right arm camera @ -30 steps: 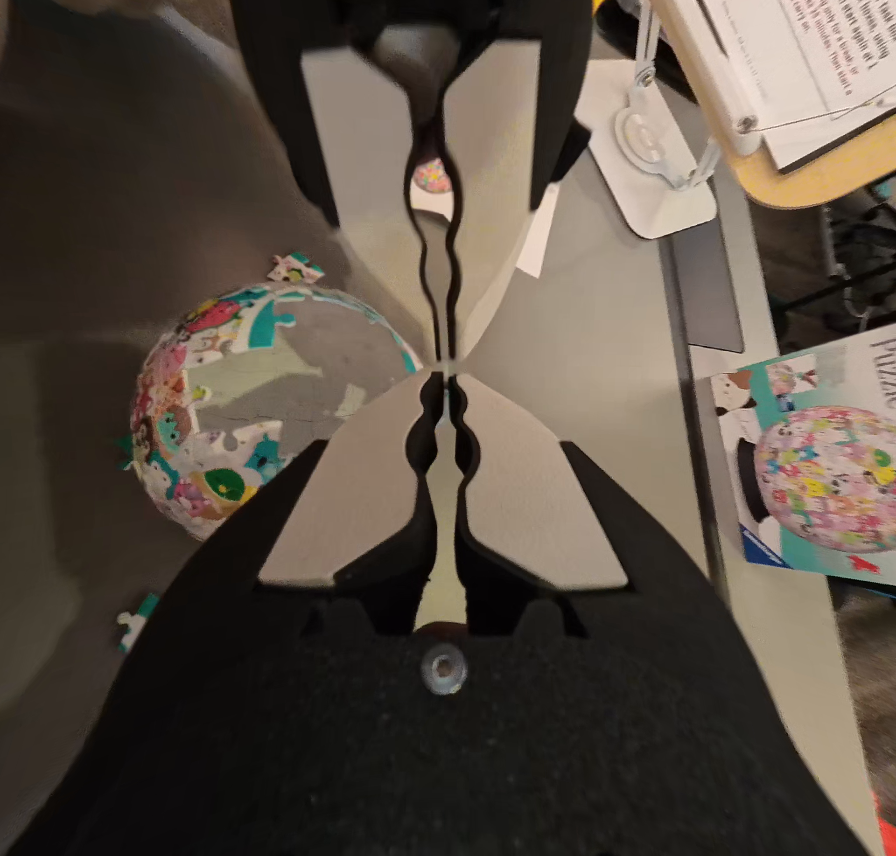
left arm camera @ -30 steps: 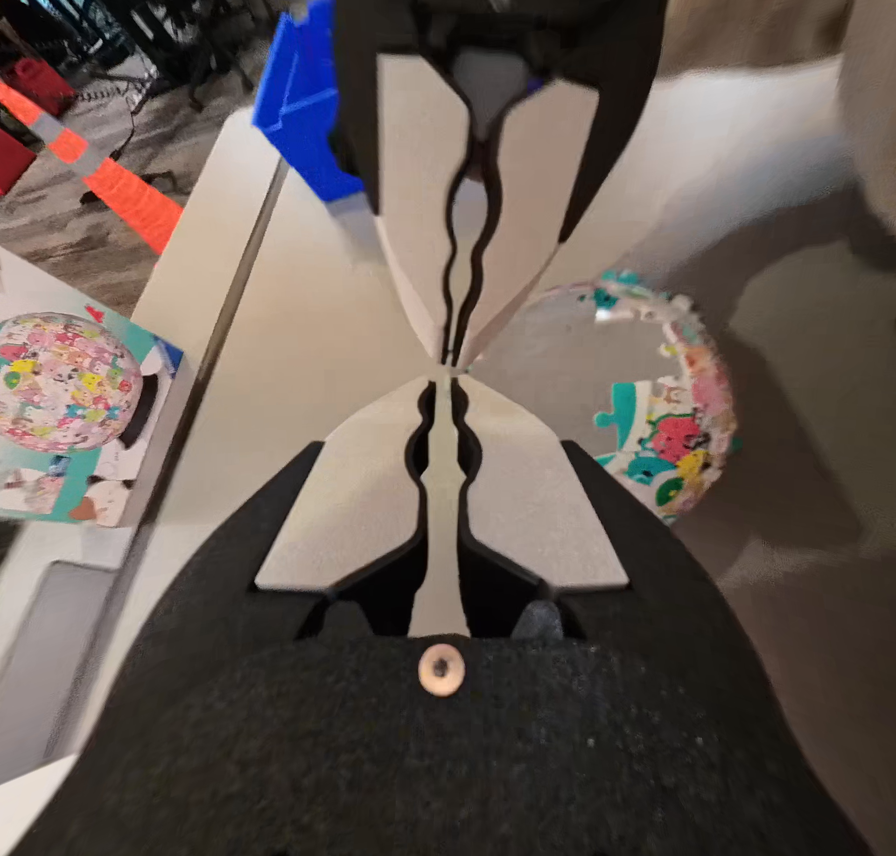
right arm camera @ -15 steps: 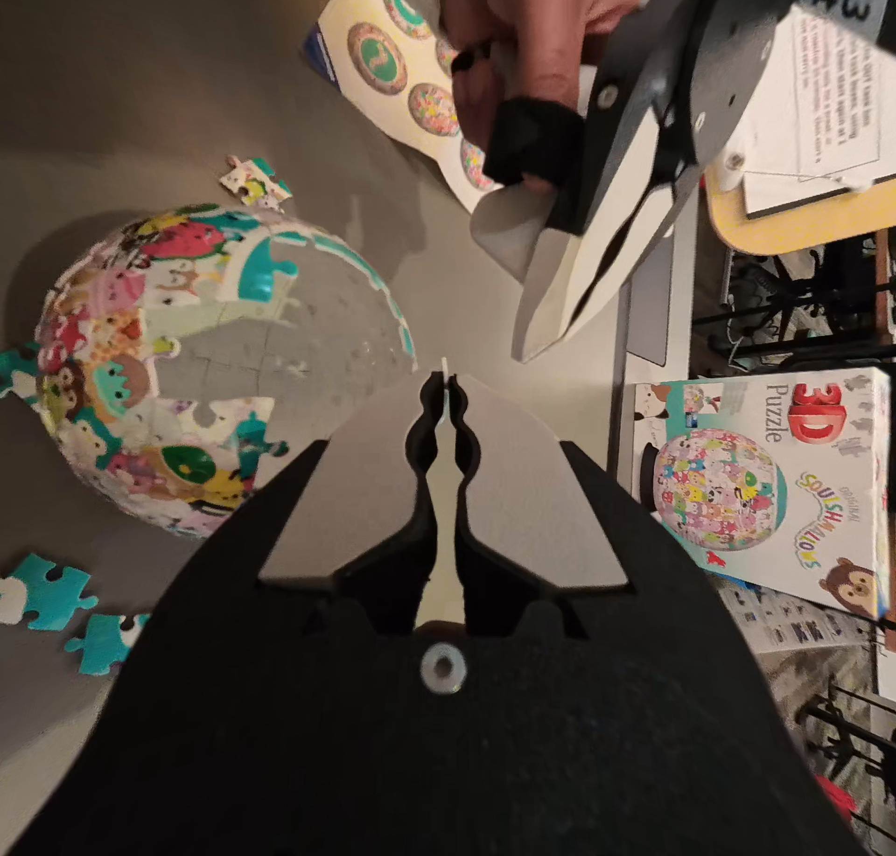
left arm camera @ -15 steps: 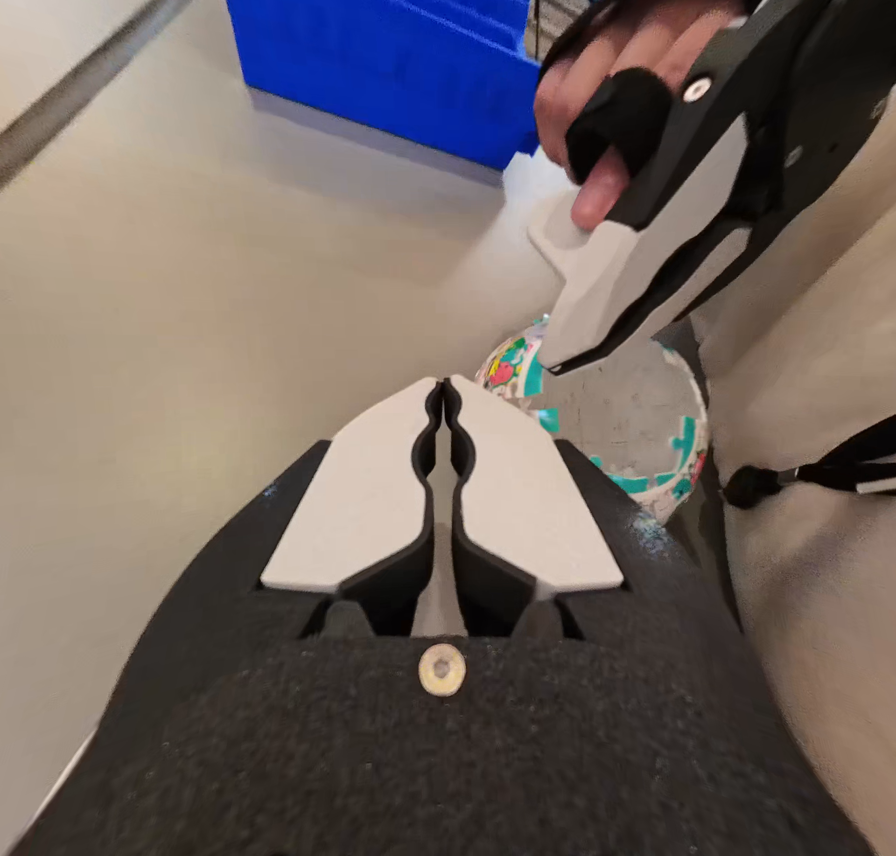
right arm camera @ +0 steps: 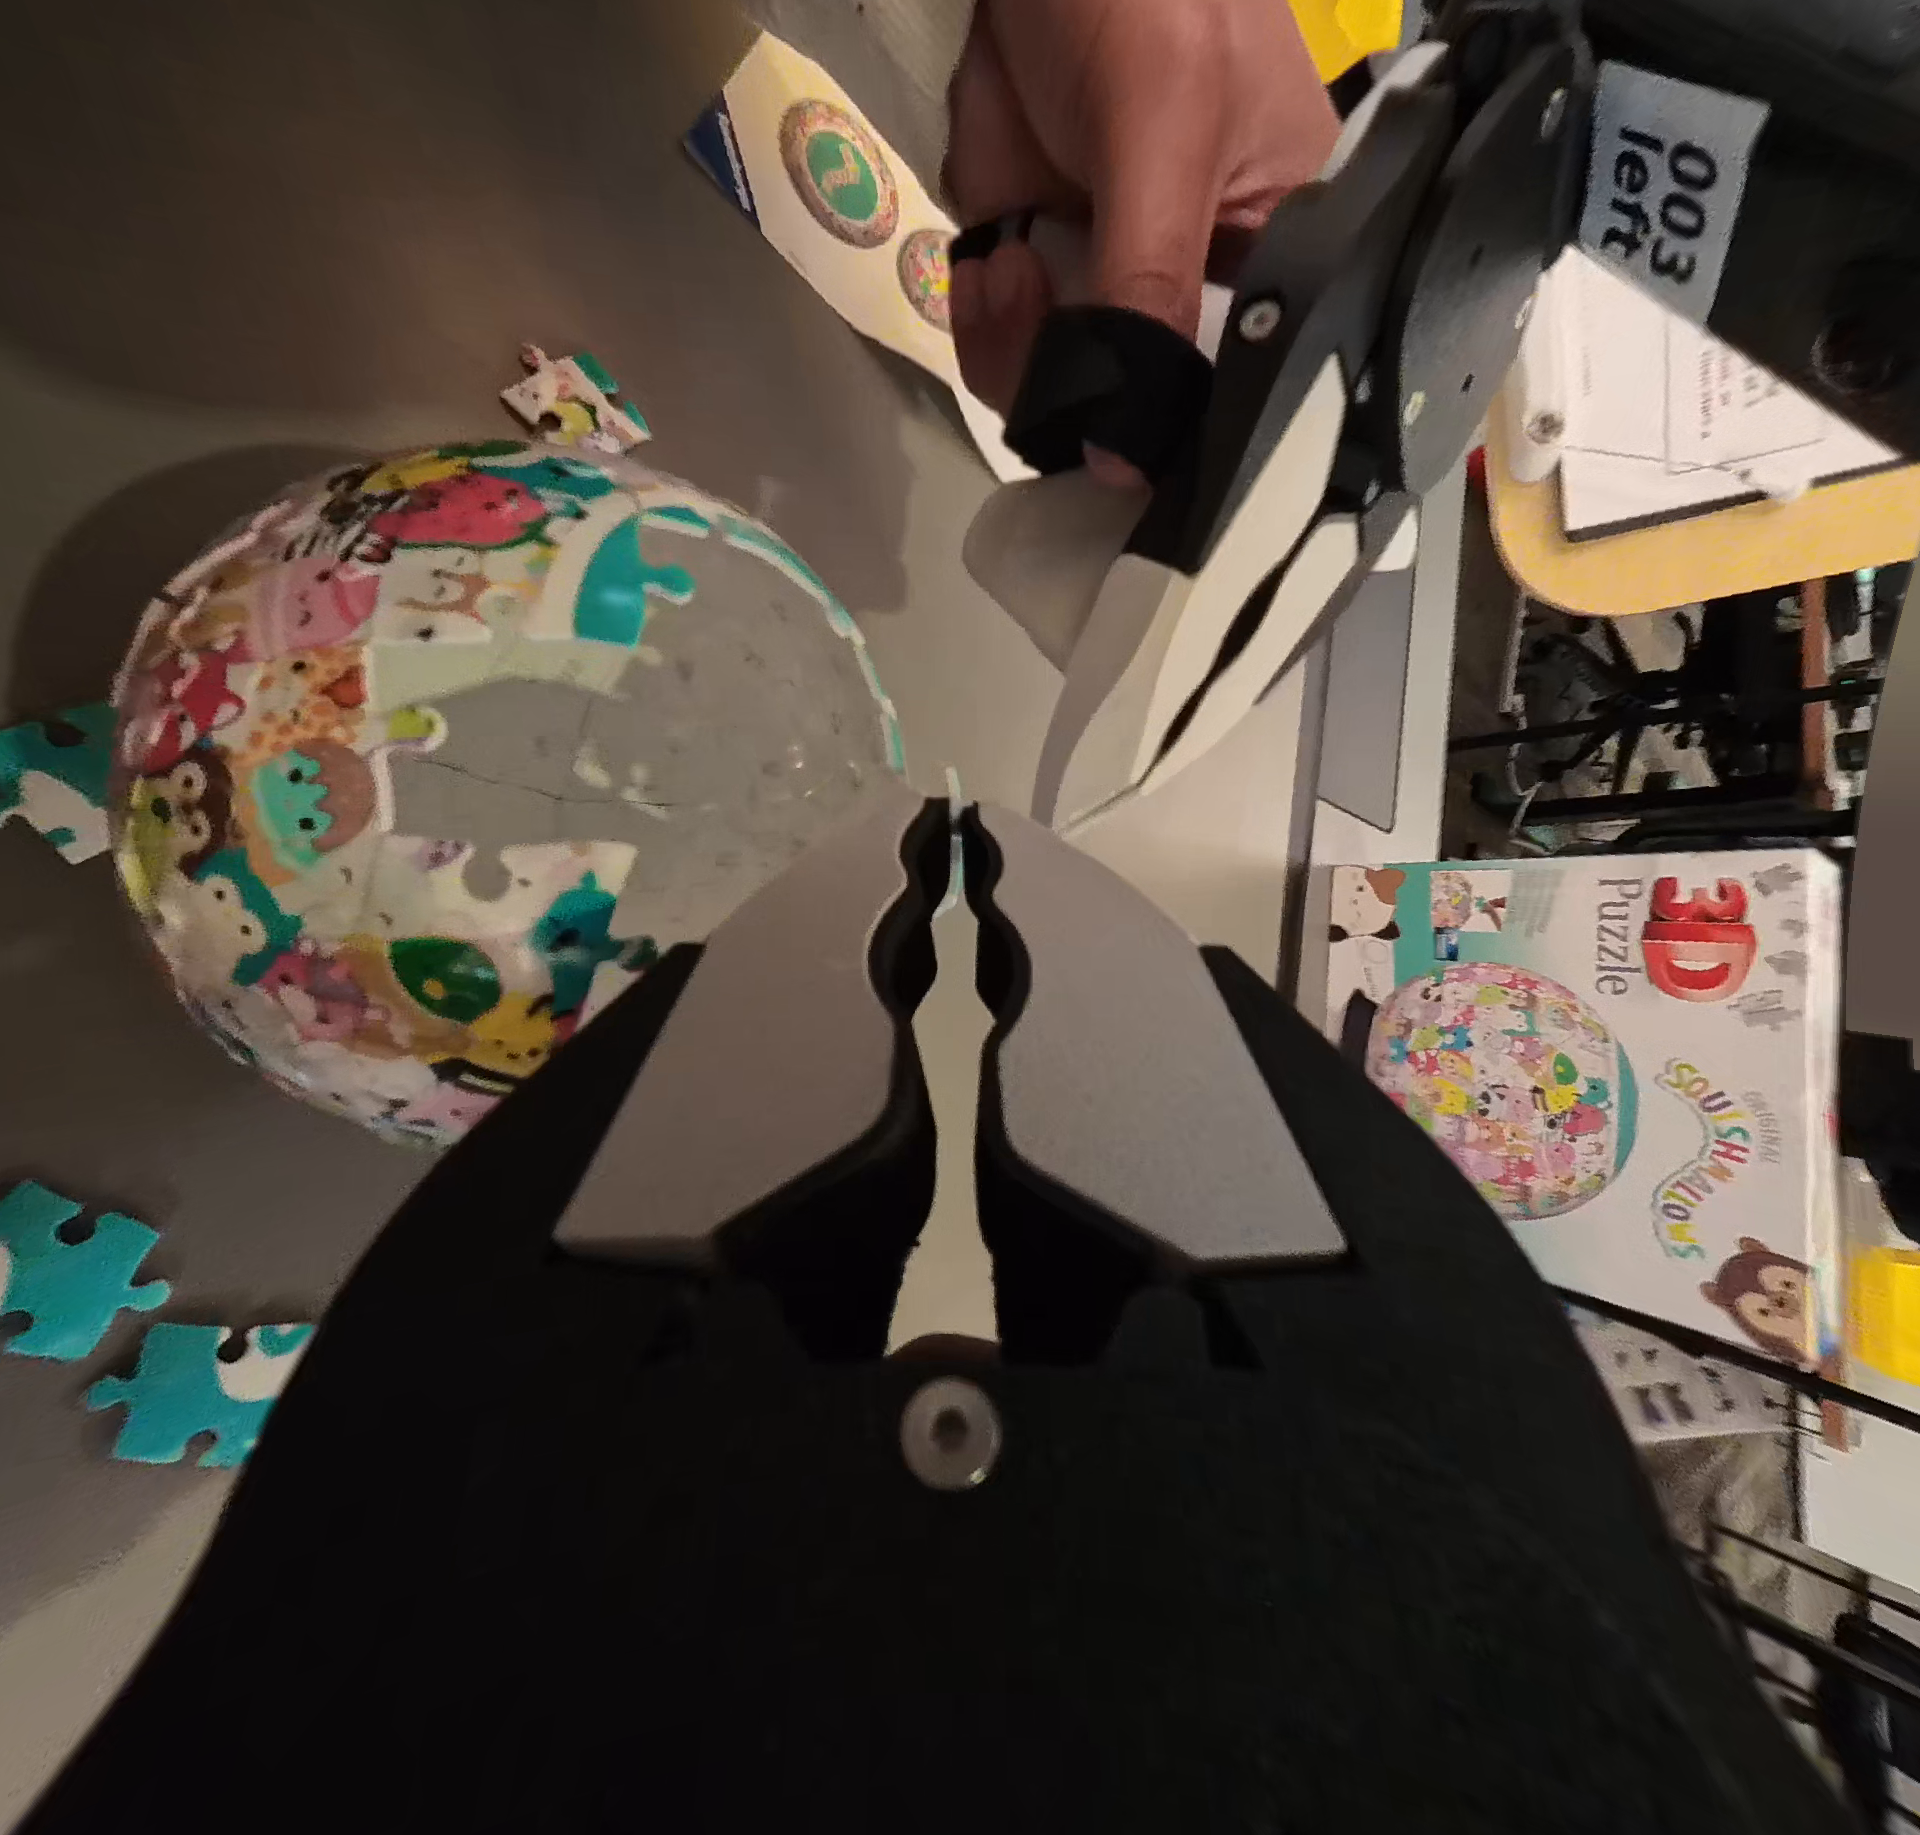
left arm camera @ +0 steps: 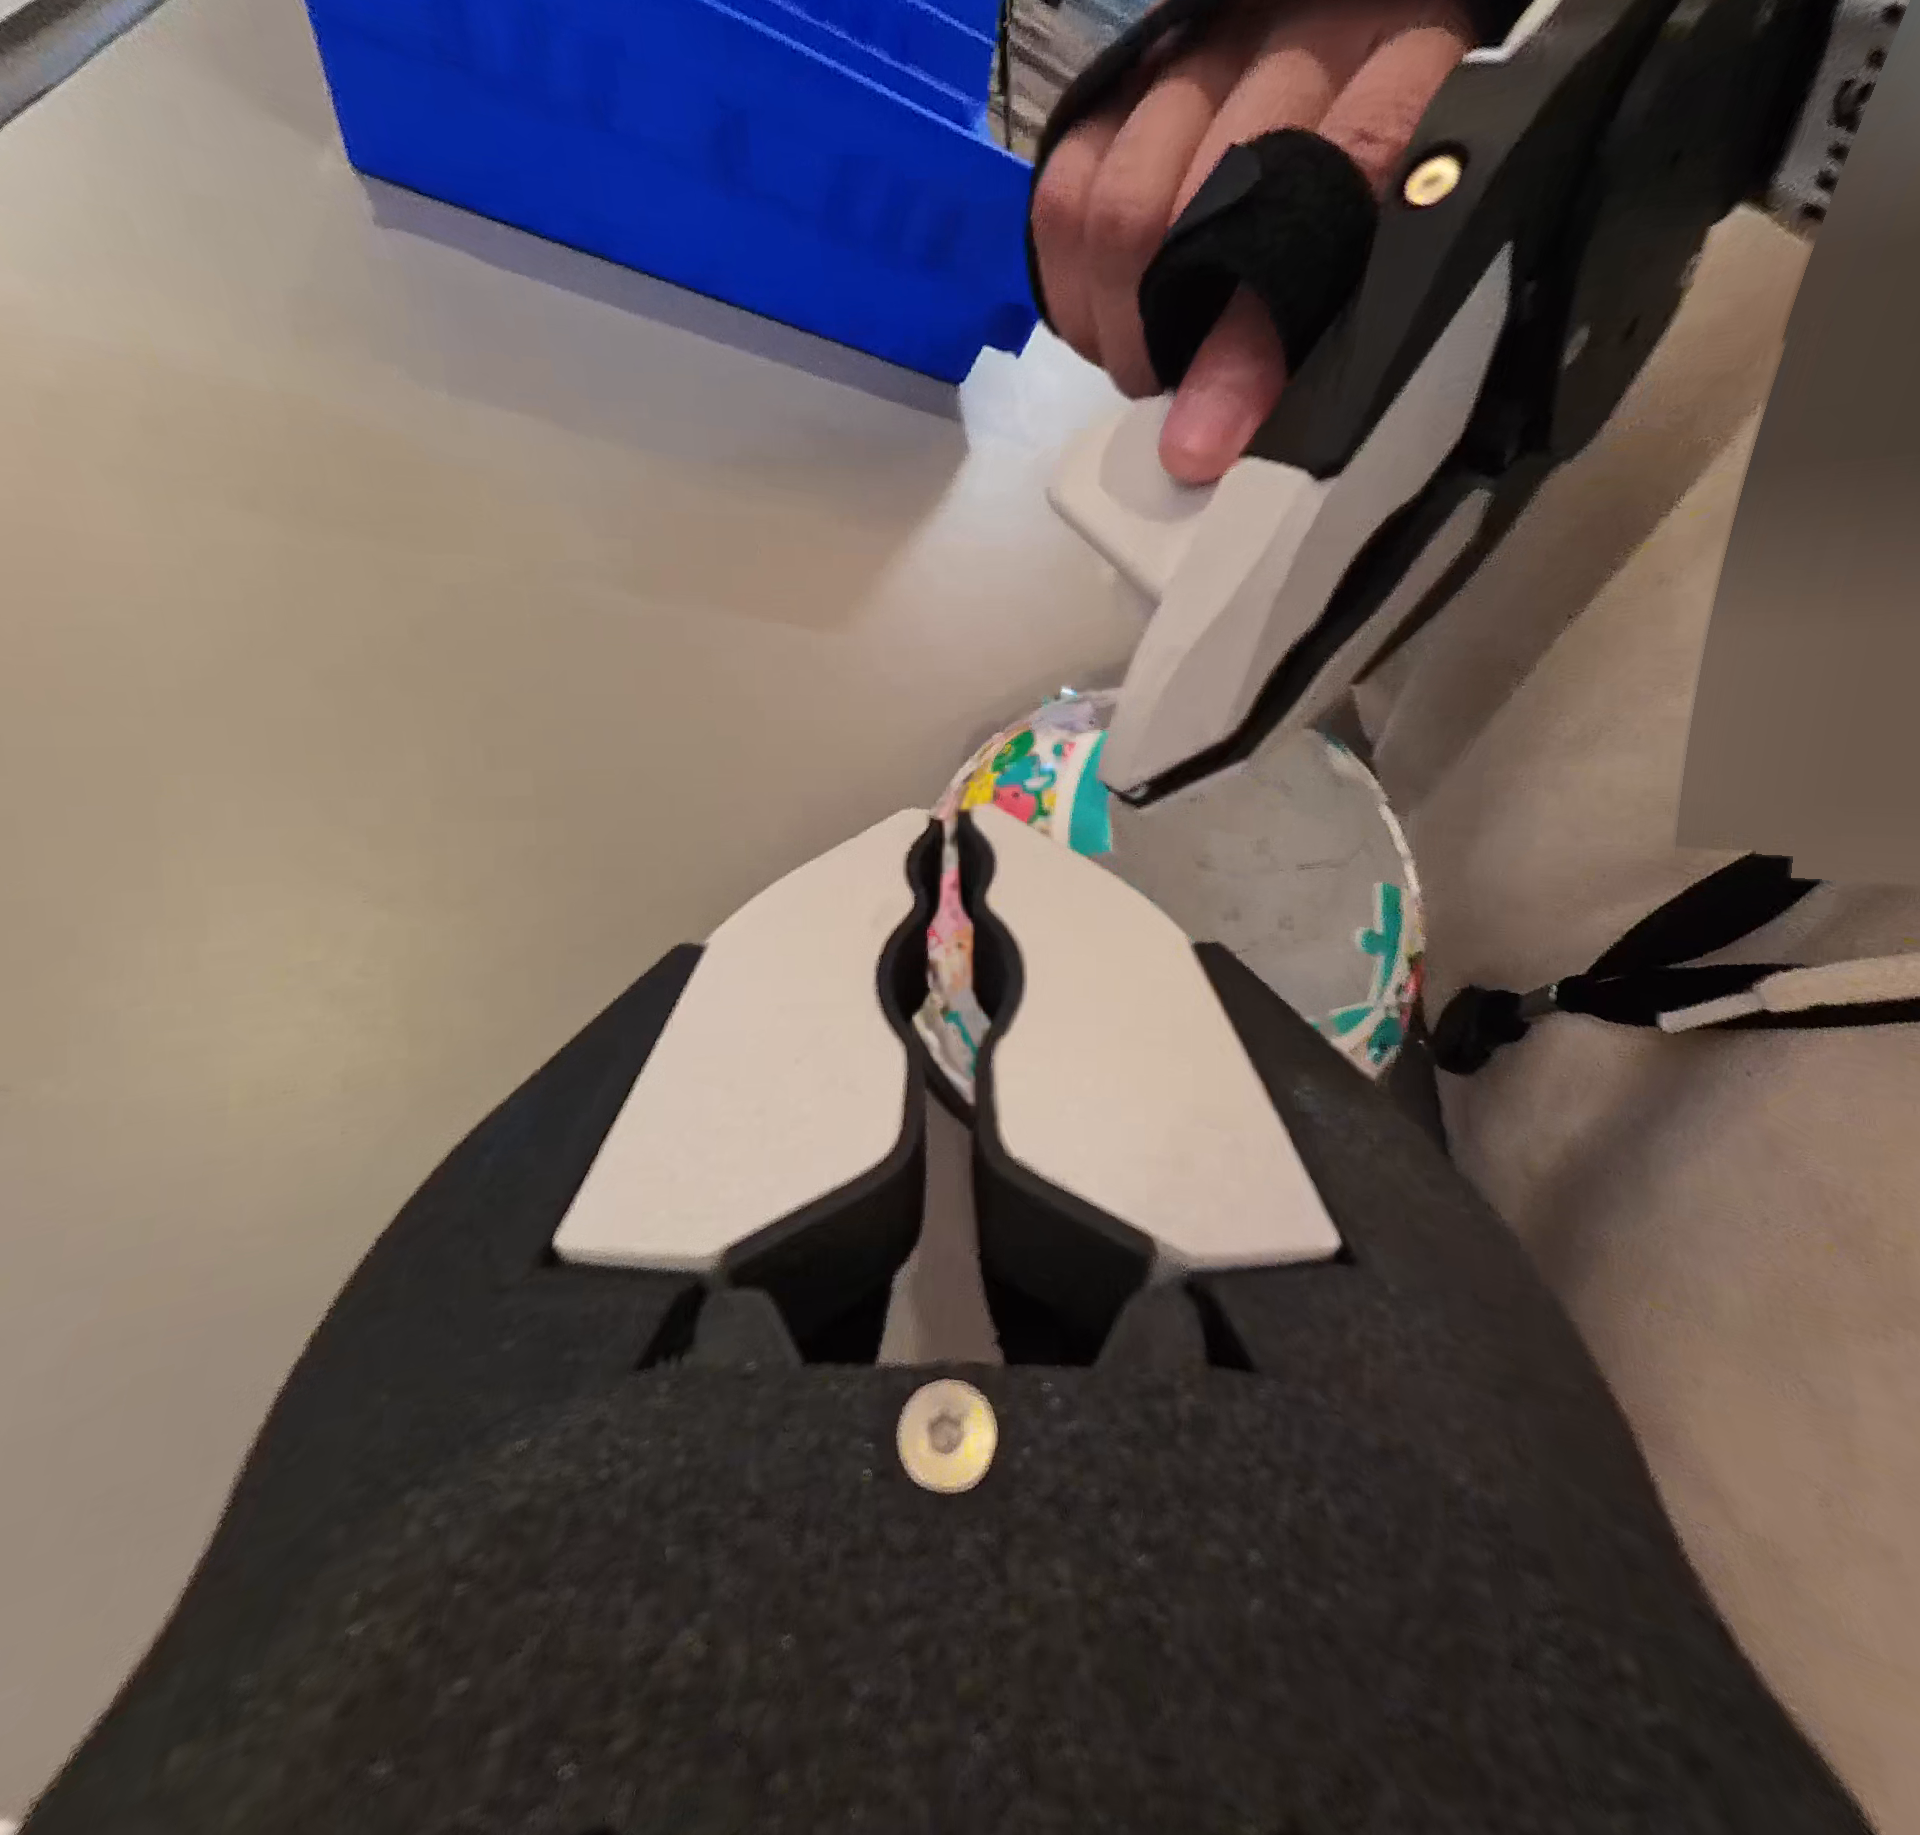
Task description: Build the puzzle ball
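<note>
The partly built puzzle ball (right arm camera: 343, 746) lies on the table with its colourful shell open, so the grey inside shows. It also shows in the left wrist view (left arm camera: 1278, 881). My right gripper (right arm camera: 954, 821) is shut on a thin puzzle piece (right arm camera: 953, 855), seen edge-on, just right of the ball's open side. My left gripper (left arm camera: 945, 827) is shut with nothing seen in it, close in front of the ball. Each gripper shows in the other's view: the left gripper (right arm camera: 1060, 811) and the right gripper (left arm camera: 1127, 786), each held by a hand, with their tips close together.
Loose teal pieces (right arm camera: 73, 1266) lie left of the ball, and one more piece (right arm camera: 571, 403) lies behind it. The puzzle box (right arm camera: 1610, 1058) and a leaflet (right arm camera: 831, 175) are on the right. A blue bin (left arm camera: 675, 123) stands at the back. A beige cloth (left arm camera: 1662, 1266) covers the right. My left and right fingertips are right by each other.
A second ago the two grippers met tip to tip on a thin piece. They have drawn apart and turned toward the ball, and the piece is in the right gripper.
</note>
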Tool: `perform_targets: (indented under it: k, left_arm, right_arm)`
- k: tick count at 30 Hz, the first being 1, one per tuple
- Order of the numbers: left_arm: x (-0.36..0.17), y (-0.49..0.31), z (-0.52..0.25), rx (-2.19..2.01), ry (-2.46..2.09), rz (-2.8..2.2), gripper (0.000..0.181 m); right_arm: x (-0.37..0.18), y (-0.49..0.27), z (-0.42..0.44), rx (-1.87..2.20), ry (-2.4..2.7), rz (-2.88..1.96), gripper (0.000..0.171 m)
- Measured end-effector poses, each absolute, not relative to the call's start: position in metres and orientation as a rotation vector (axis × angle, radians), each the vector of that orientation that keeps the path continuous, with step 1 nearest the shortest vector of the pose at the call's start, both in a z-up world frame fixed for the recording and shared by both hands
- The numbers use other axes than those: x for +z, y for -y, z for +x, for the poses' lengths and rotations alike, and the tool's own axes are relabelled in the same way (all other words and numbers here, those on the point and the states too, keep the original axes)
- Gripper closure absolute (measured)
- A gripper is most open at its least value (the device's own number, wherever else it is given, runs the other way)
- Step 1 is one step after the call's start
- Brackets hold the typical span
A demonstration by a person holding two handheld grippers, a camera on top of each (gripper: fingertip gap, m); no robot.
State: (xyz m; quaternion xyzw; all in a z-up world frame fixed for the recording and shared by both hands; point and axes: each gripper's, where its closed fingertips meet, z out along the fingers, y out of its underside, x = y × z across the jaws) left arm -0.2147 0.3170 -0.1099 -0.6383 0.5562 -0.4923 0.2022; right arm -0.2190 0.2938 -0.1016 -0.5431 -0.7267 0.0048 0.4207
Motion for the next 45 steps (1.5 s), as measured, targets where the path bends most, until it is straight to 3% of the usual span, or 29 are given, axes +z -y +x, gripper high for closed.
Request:
perform_targets:
  k: [2,5,7,13,21,28,31,39,45]
  left_arm:
    - [-0.107,-0.309,-0.217,-1.428,-1.561,-1.761,0.165]
    - [-0.096,-0.306,-0.220,-1.524,-1.493,-1.741,0.160]
    - [-0.083,-0.306,-0.224,-1.643,-1.425,-1.735,0.144]
    - [-0.054,-0.289,-0.229,-1.941,-1.262,-1.683,0.127]
    - [-0.047,-0.255,-0.226,-2.014,-1.201,-1.741,0.138]
    - [-0.051,-0.249,-0.228,-1.854,-1.195,-1.746,0.142]
    - [-0.050,-0.251,-0.227,-1.778,-1.170,-1.721,0.142]
    - [-0.037,-0.257,-0.233,-1.481,-1.179,-1.460,0.142]
    - [-0.033,-0.252,-0.232,-1.522,-1.207,-1.454,0.142]
  right_arm:
    - [-0.096,-0.296,-0.219,-0.022,1.797,-1.315,0.169]
    - [-0.087,-0.295,-0.221,-0.037,1.767,-1.235,0.169]
    - [-0.079,-0.298,-0.221,-0.107,1.744,-1.178,0.169]
    - [-0.046,-0.289,-0.226,-0.081,1.622,-1.116,0.169]
    - [-0.035,-0.261,-0.238,-0.064,1.581,-1.099,0.169]
    - [-0.042,-0.248,-0.235,0.086,1.482,-1.369,0.166]
    - [-0.045,-0.249,-0.229,0.121,1.371,-1.533,0.150]
    - [-0.031,-0.239,-0.231,0.353,0.843,-1.773,0.166]
    - [-0.024,-0.237,-0.230,0.276,0.899,-1.692,0.160]
